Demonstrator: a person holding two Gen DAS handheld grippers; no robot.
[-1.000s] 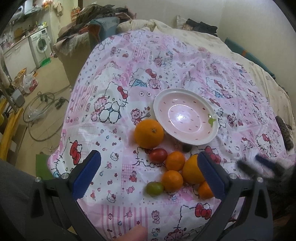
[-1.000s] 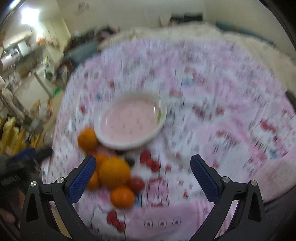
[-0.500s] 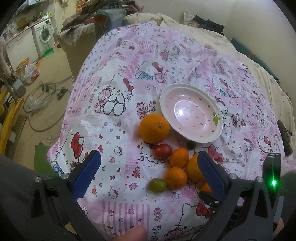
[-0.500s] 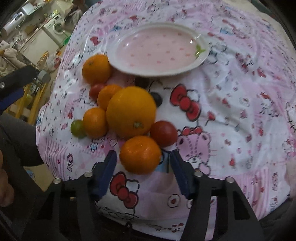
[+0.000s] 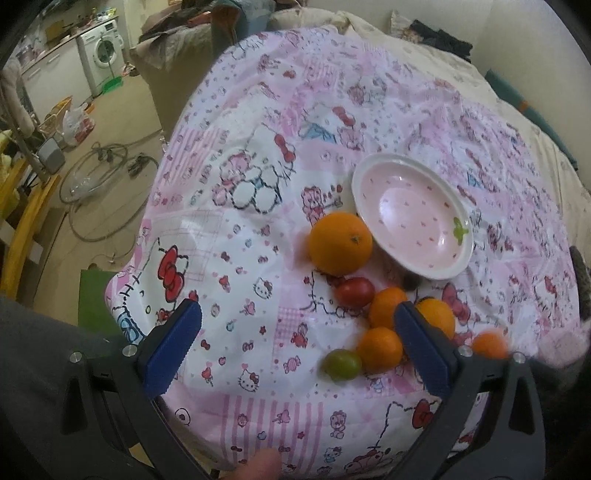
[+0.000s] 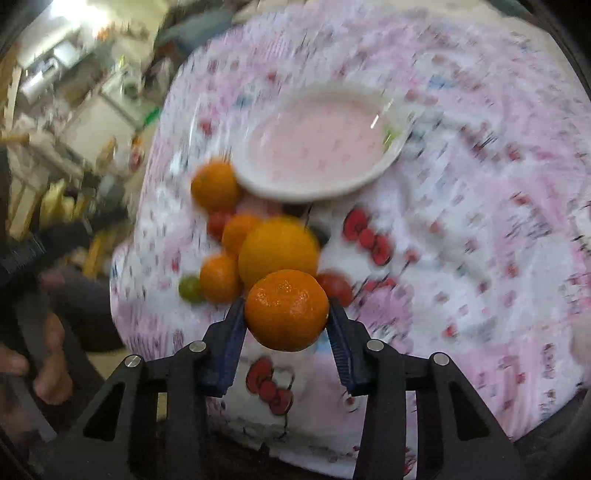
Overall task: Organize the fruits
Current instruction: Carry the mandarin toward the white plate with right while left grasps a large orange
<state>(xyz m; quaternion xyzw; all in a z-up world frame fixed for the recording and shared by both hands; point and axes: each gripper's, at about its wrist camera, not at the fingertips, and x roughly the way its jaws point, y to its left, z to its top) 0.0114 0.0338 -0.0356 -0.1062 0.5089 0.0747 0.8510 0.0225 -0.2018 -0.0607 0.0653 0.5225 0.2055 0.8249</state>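
Note:
A pink plate [image 5: 412,214] lies empty on the Hello Kitty cloth [image 5: 240,206]. Before it sit a big orange [image 5: 340,243], a red tomato [image 5: 354,291], several small mandarins [image 5: 380,349] and a green tomato [image 5: 341,364]. My left gripper [image 5: 295,347] is open and empty, above the cloth to the left of the fruit pile. My right gripper [image 6: 286,314] is shut on a mandarin [image 6: 286,310], lifted above the pile, with the plate [image 6: 317,147] beyond it. That mandarin shows blurred in the left wrist view [image 5: 489,345].
The cloth's left edge drops to a floor with cables [image 5: 99,184] and a washing machine [image 5: 101,55]. A yellow wooden frame [image 5: 26,229] stands at far left. Bedding and dark clothes [image 5: 439,33] lie behind. A big orange [image 6: 279,251] sits just behind the held mandarin.
My right gripper has closed on the front mandarin and lifted it off the cloth. My left gripper has drifted slightly left and stays open.

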